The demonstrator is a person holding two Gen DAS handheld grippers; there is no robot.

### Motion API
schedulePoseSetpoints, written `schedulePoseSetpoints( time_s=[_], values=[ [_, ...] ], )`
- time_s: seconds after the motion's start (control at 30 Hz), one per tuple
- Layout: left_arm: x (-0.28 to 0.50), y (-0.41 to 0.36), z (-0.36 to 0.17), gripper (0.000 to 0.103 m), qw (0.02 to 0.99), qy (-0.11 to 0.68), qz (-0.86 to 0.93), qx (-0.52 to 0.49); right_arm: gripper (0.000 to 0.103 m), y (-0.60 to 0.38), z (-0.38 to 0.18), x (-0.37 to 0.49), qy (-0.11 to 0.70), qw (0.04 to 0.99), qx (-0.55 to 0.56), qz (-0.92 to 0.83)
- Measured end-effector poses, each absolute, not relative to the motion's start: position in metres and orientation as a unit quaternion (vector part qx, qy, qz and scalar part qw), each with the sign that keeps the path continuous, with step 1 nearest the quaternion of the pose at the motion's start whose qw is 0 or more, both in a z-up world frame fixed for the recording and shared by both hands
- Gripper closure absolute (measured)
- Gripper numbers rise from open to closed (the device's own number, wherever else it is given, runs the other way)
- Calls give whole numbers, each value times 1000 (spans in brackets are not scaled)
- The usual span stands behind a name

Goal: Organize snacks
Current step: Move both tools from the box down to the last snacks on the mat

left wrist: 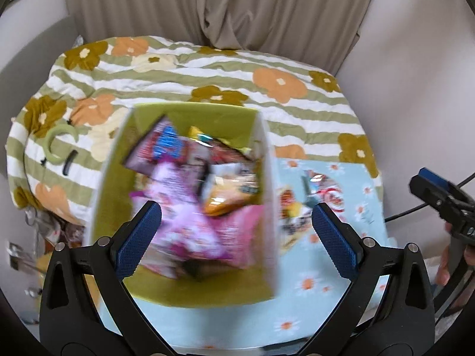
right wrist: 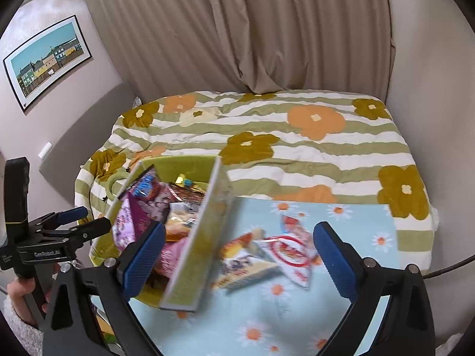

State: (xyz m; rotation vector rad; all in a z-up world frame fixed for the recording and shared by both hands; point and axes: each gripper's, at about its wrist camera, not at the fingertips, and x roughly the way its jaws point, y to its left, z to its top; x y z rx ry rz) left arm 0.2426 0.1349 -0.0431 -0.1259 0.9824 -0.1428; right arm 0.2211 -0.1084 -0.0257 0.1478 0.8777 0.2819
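A green box [left wrist: 196,111] with pale walls stands on a light blue flowered cloth [left wrist: 335,276] and holds several snack packs, pink [left wrist: 190,228], orange [left wrist: 228,198] and purple [left wrist: 157,148]. My left gripper [left wrist: 236,237] is open above the box's near end and holds nothing. The box [right wrist: 193,255] sits left in the right wrist view. Loose snack packs [right wrist: 285,252] lie on the cloth [right wrist: 297,320] right of it. My right gripper [right wrist: 239,258] is open above the box's right wall and the loose packs. It also shows at the right edge of the left wrist view [left wrist: 445,198].
A bed with a green-striped flowered quilt [left wrist: 207,71] lies behind the cloth. A green ring [left wrist: 56,142] and a black clip [left wrist: 69,163] lie on the quilt at left. Beige curtains [right wrist: 237,29] hang behind. A framed picture [right wrist: 47,59] hangs on the left wall.
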Motion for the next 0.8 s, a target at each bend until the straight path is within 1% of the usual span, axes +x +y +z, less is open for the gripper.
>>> schedulePoseSetpoints(
  time_s=[0.17, 0.4, 0.57, 0.8],
  values=[
    [237, 75, -53, 2, 877, 474, -48, -66, 4, -159, -39, 231, 448, 877, 104, 139],
    [235, 12, -92, 2, 872, 482, 23, -83, 4, -204, -71, 259, 488, 852, 121, 150],
    [237, -10, -135, 2, 860, 495, 69, -105, 4, -219, -108, 280, 523, 826, 133, 164],
    [258, -19, -172, 2, 854, 493, 122, -114, 4, -214, -159, 315, 562, 789, 180, 172]
  ],
)
